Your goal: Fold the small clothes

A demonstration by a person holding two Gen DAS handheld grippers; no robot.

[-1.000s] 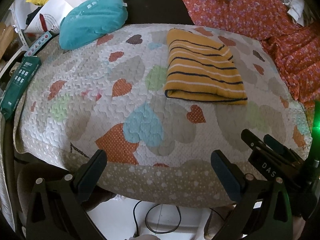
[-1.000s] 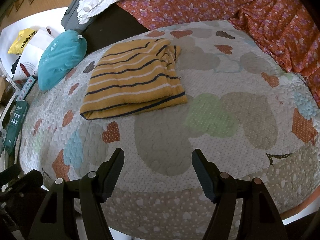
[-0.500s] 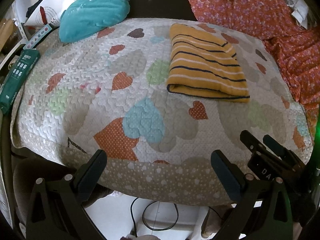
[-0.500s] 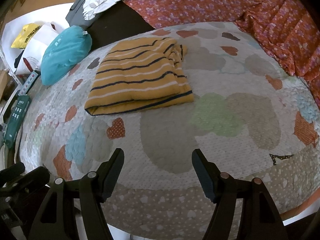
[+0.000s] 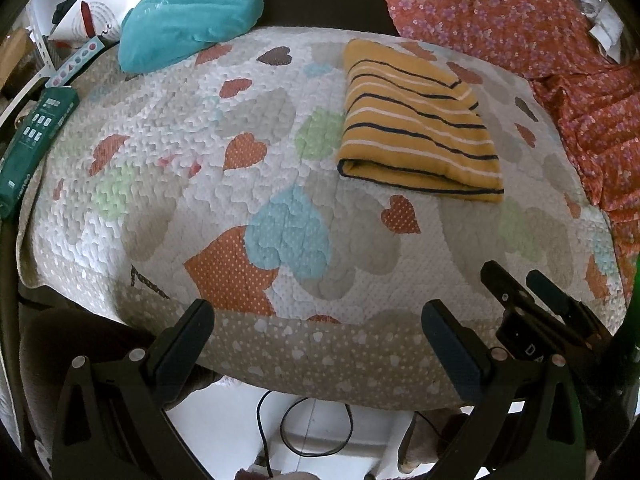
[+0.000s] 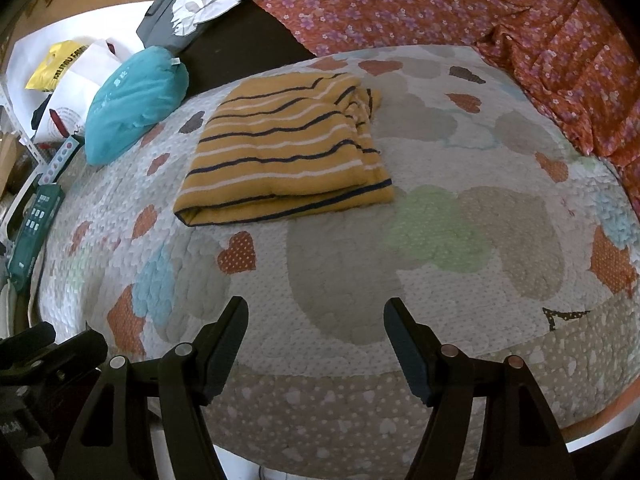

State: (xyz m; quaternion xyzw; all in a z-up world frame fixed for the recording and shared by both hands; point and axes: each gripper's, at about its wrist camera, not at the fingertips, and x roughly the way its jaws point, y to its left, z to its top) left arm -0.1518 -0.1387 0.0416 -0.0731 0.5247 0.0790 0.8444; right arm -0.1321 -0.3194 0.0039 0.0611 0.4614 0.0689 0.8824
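Note:
A mustard-yellow striped garment (image 5: 416,128) (image 6: 288,152) lies folded into a thick rectangle on the heart-patterned quilt (image 5: 240,184) (image 6: 440,240), toward its far side. My left gripper (image 5: 320,320) hovers open over the quilt's near edge, nothing between its fingers, well short of the garment. My right gripper (image 6: 316,316) is open too, empty, above the quilt in front of the garment. The right gripper's fingers (image 5: 544,300) also show at the lower right of the left wrist view.
A teal pillow (image 5: 188,12) (image 6: 136,104) rests at the quilt's far left corner. Red floral fabric (image 5: 520,20) (image 6: 480,12) covers the far and right side. A green box (image 5: 32,148) lies off the left edge. A cable (image 5: 304,428) lies on the floor below.
Both views have shifted slightly, so the garment sits a little lower in each view. The garment itself has not moved and both grippers stay open.

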